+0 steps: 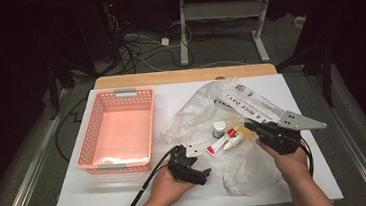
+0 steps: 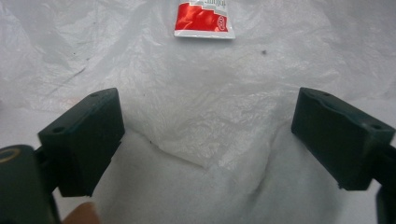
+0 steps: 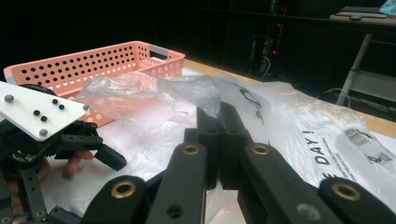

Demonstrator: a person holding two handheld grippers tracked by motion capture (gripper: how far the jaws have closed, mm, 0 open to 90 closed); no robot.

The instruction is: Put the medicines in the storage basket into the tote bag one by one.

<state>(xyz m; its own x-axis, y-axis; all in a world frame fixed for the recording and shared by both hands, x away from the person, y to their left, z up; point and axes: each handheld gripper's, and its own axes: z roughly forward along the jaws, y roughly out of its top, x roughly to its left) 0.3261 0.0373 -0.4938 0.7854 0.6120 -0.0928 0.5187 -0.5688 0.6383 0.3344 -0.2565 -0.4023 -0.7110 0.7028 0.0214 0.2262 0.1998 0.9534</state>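
Observation:
A crumpled clear plastic bag (image 1: 231, 104) with black print lies on the white table top. On it rest a red-and-white tube (image 1: 217, 147), a small white dropper bottle (image 1: 234, 140) with a red cap, and a small white jar (image 1: 218, 128). My left gripper (image 1: 202, 161) hovers low at the bag's near left edge. Its jaws stand wide open over bare film (image 2: 201, 116) with nothing between them, and the tube (image 2: 204, 18) lies just ahead. My right gripper (image 1: 250, 127) is shut, its tips (image 3: 218, 112) pinching the bag film (image 3: 196, 93) beside the bottles.
An empty pink perforated basket (image 1: 115, 96) stands at the table's left, a short way from the left gripper. A wooden strip (image 1: 183, 76) runs along the far edge. Beyond it are cables and desk legs on the dark floor.

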